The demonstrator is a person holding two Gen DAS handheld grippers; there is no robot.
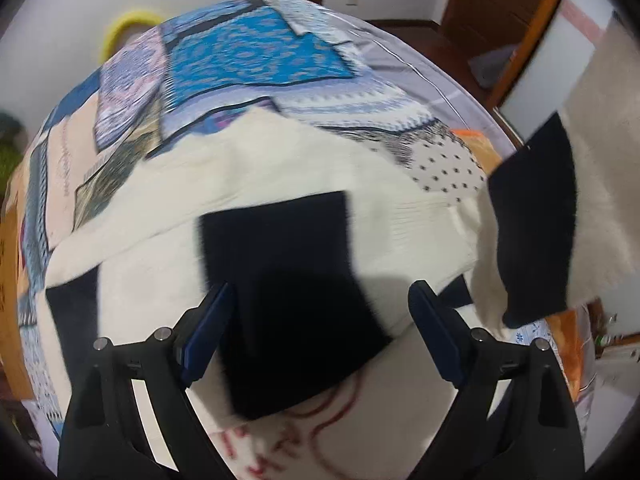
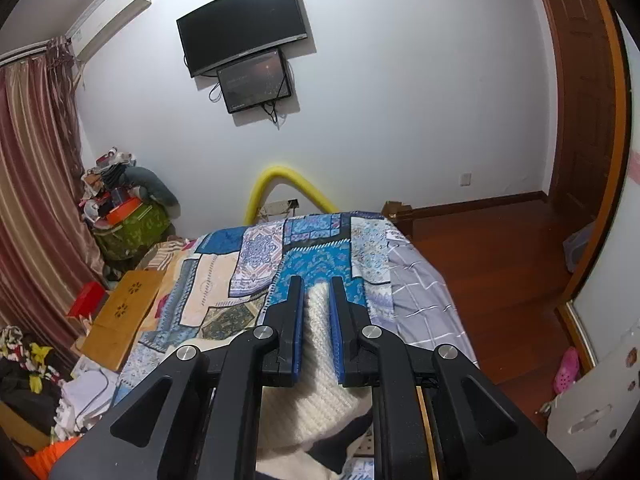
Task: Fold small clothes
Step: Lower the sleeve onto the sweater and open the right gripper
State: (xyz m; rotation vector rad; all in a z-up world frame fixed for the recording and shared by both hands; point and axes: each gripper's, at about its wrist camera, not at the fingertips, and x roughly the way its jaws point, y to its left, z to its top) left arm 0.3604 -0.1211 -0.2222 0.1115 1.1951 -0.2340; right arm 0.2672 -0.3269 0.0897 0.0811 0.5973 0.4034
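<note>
- The cream knitted sweater with black square patches (image 1: 280,184) lies on the patchwork bedspread (image 1: 256,48), directly beneath the left gripper (image 1: 320,312).
- One part of it lifts up to that gripper's right.
- Sweater cloth sits between the right gripper (image 2: 317,304) fingers.
- Beyond the right gripper, the black wall-mounted television (image 2: 242,24) hangs above the bed's far end.

left wrist steep over bed (image 1: 224,52), right shallower

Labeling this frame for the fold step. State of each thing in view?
Left gripper: jaws open, nothing held, above sweater.
Right gripper: jaws shut on sweater fabric, lifting it.
Cream-and-black sweater: mostly spread on quilt, one part raised.
Patchwork quilt: spread over bed.
Wall screen: dark.
</note>
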